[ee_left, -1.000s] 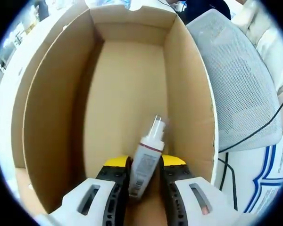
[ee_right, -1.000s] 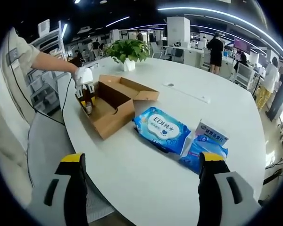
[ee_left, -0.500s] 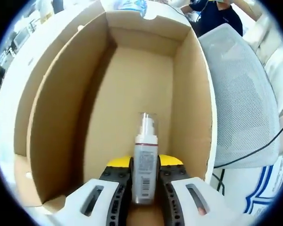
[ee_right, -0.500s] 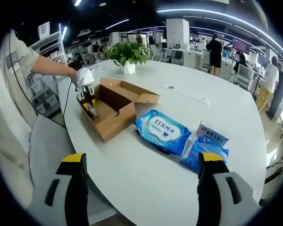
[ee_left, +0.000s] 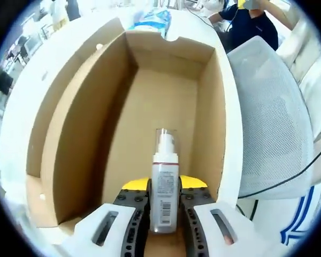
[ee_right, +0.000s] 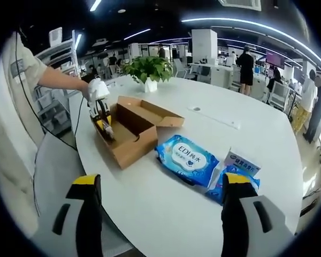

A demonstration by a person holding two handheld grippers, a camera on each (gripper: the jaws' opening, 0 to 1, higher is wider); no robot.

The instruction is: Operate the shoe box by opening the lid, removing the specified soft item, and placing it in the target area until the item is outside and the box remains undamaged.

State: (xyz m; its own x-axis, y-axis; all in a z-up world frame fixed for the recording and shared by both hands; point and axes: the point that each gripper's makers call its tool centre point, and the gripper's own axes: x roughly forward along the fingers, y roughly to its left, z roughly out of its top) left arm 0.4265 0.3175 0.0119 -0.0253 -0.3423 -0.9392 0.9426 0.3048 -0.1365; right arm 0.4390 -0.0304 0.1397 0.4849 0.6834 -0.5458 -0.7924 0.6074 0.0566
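a second ago the pump bottle (ee_left: 164, 187) sat tilted between the jaws of the left gripper (ee_left: 165, 202), its nozzle leaning right; now it stands straight along them, clamped at its label. the cardboard box (ee_left: 75, 139) shows more of its outer wall and rim. in the right gripper view the left gripper (ee_right: 103, 121) sits a little higher over the box's (ee_right: 134, 134) near end.
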